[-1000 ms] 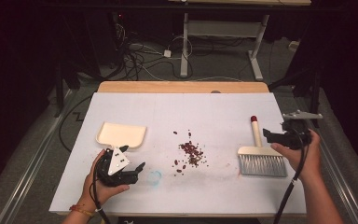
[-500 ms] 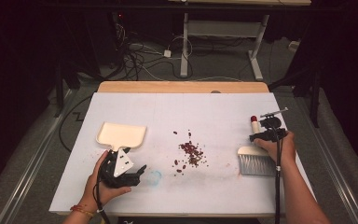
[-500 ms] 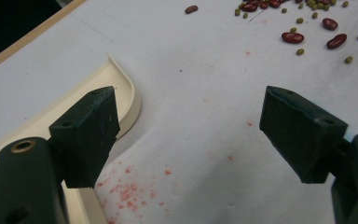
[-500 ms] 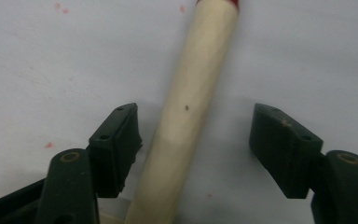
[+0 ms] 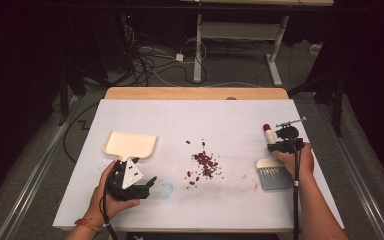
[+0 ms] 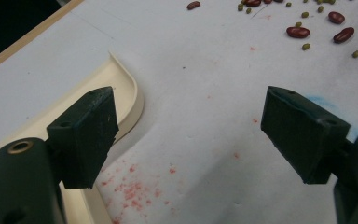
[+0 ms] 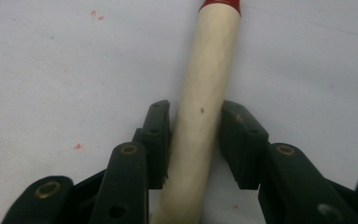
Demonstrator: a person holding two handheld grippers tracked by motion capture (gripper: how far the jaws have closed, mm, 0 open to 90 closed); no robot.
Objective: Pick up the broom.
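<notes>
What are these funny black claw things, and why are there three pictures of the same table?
A person sits at a white table and holds a grabbing tool in each hand. Each tool ends in a claw with two black jaws.

The big picture comes from a camera up high, looking down. The other two come from little cameras riding on the claws, so you see along the jaws.

On the table lie a cream dustpan, a small heap of red and green beans, and a brush with a pale handle and a red tip.

The left claw is open beside the dustpan, holding nothing. The right claw has just been closing around the brush handle; its jaws now sit against both sides of it.

It looks like the beans are about to be swept up.
</notes>
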